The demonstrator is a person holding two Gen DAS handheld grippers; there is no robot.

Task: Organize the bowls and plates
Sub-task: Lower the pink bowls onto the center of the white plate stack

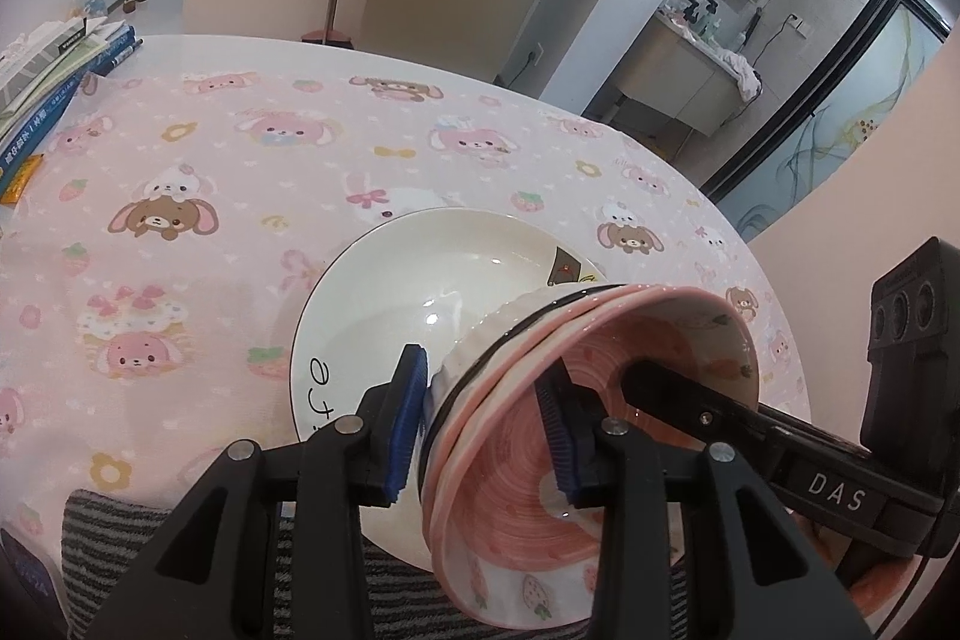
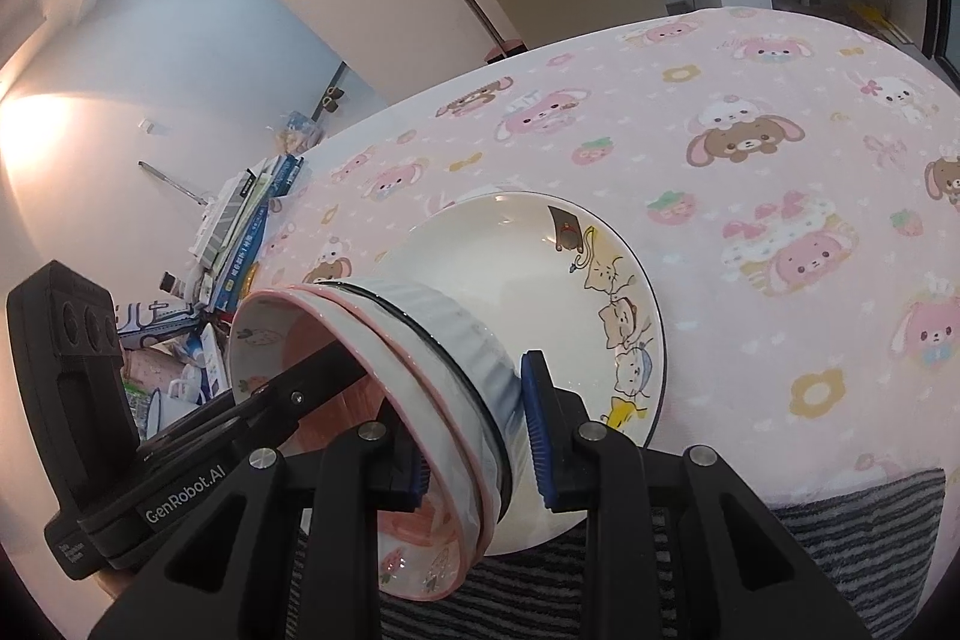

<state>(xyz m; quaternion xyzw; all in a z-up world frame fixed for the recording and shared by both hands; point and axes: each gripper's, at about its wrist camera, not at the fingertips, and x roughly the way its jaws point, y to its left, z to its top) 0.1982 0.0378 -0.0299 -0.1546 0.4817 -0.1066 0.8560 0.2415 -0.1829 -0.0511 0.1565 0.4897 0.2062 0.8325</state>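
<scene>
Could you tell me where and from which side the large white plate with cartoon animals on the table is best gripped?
Grip the large white cartoon plate by its thin raised rim at the near edge, where it overhangs the grey striped mat, one finger over and one under. It lies flat on the pink tablecloth, so only the rim offers purchase. Both grippers are clamped on the nested pink bowls.

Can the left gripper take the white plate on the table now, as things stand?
Probably not yet. The left gripper is shut on the stack of bowls, which the right gripper also clamps, and this stack hangs over the white plate. It must release the bowls first.
</scene>
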